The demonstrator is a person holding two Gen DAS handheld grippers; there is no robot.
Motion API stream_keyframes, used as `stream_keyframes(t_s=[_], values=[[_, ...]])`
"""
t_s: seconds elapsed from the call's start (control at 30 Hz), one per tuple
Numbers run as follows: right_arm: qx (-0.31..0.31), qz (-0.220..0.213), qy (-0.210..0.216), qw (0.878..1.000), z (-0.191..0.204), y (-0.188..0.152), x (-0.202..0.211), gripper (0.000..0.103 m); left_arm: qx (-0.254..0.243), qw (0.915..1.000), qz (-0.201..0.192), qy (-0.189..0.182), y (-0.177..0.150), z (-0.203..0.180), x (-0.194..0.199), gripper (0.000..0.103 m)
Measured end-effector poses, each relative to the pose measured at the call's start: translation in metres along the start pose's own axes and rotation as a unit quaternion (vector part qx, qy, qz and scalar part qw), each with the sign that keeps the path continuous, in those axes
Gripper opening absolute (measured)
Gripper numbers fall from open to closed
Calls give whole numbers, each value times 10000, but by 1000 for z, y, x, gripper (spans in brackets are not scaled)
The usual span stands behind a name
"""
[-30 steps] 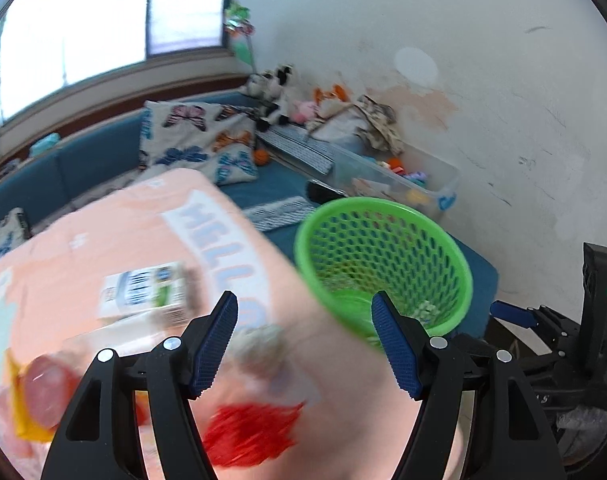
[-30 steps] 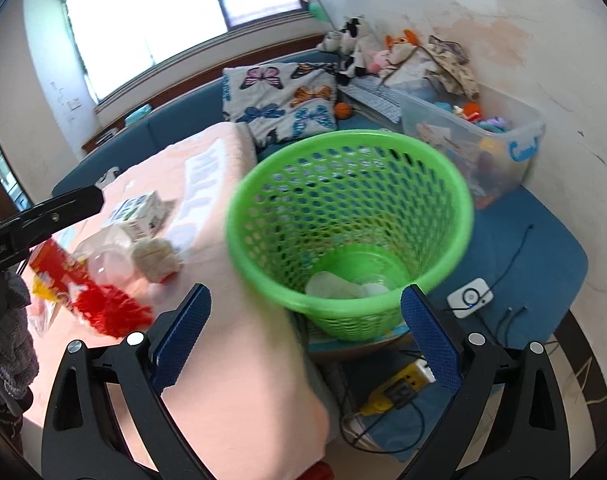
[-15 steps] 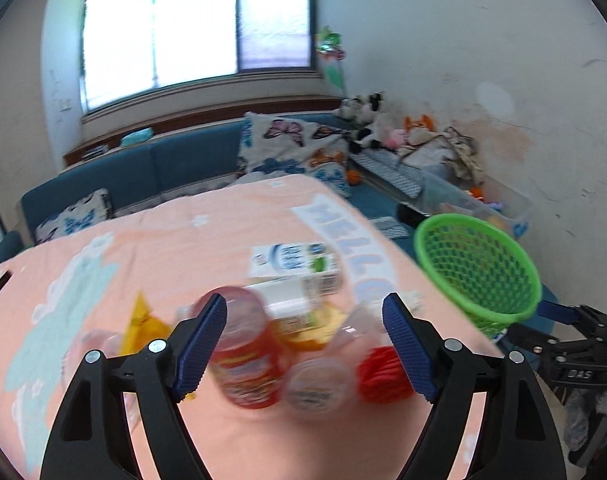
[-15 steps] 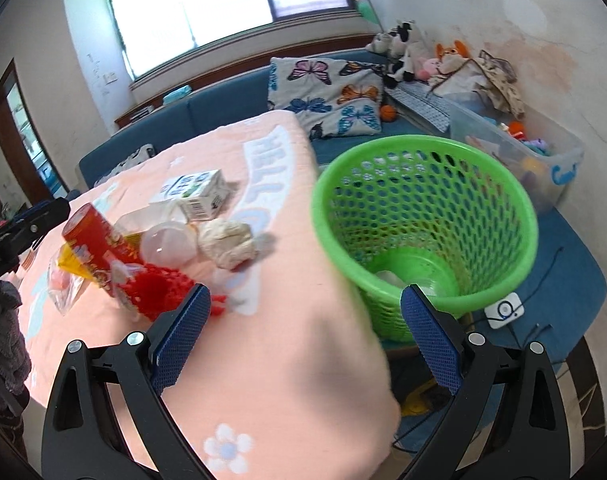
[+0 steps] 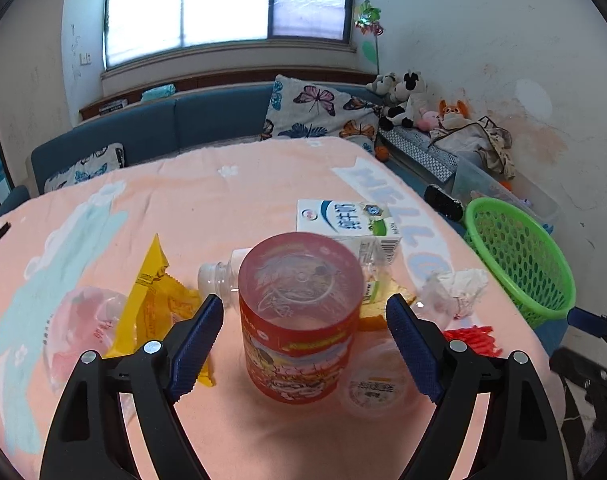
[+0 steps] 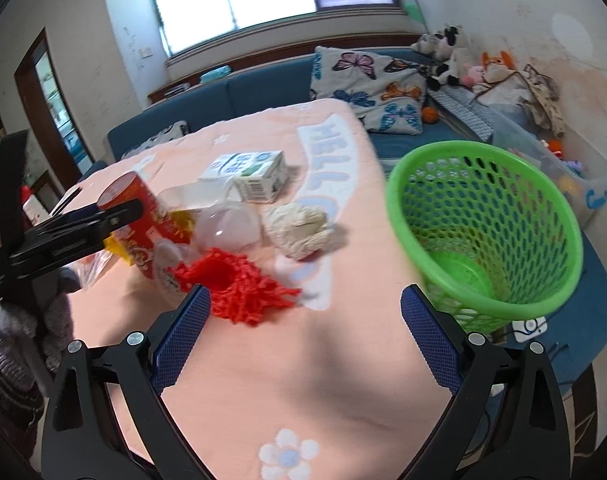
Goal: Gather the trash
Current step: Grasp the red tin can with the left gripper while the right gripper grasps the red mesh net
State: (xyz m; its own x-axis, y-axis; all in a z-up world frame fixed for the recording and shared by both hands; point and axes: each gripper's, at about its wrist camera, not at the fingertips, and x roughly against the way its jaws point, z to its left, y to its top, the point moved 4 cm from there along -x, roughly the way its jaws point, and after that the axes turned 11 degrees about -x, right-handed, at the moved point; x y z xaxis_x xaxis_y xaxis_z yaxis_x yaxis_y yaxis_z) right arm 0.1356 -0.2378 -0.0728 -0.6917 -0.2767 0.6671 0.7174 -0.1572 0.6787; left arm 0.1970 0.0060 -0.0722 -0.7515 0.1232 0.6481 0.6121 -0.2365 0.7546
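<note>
A red snack canister stands on the peach tablecloth, between the open fingers of my left gripper, not gripped. It also shows in the right wrist view with the left gripper beside it. Around it lie a milk carton, a clear bottle, a yellow wrapper, a plastic lid, crumpled paper and red netting. My right gripper is open and empty above the cloth. The green mesh basket stands off the table's right edge.
A blue sofa with butterfly cushions runs behind the table. Plush toys and a clear storage bin line the right wall. A clear plastic bag lies at the left of the trash pile.
My left gripper swung from the basket back to the table and came around the red canister. My right gripper turned left from over the basket toward the trash pile.
</note>
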Motion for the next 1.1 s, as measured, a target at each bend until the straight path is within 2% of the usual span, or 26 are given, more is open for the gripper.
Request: stream_keyframes(t_s=[0.23, 0.47, 0.53, 0.87, 1.1], values=[[259, 185, 134, 9994, 16, -6, -14, 95, 84, 9998, 83, -151, -5, 1, -20, 80], [439, 333, 211, 9983, 24, -10, -28, 95, 123, 9995, 147, -233, -8, 2, -31, 67], [484, 366, 249, 9978, 27, -11, -31, 95, 125, 9996, 129, -232, -7, 3, -31, 66], [959, 547, 362, 9932, 41, -13, -52, 93, 78, 9996, -31, -252, -4, 6, -17, 65], [1281, 641, 371, 9890, 47, -14, -70, 88, 23, 9996, -202, -212, 3, 9, 0, 65]])
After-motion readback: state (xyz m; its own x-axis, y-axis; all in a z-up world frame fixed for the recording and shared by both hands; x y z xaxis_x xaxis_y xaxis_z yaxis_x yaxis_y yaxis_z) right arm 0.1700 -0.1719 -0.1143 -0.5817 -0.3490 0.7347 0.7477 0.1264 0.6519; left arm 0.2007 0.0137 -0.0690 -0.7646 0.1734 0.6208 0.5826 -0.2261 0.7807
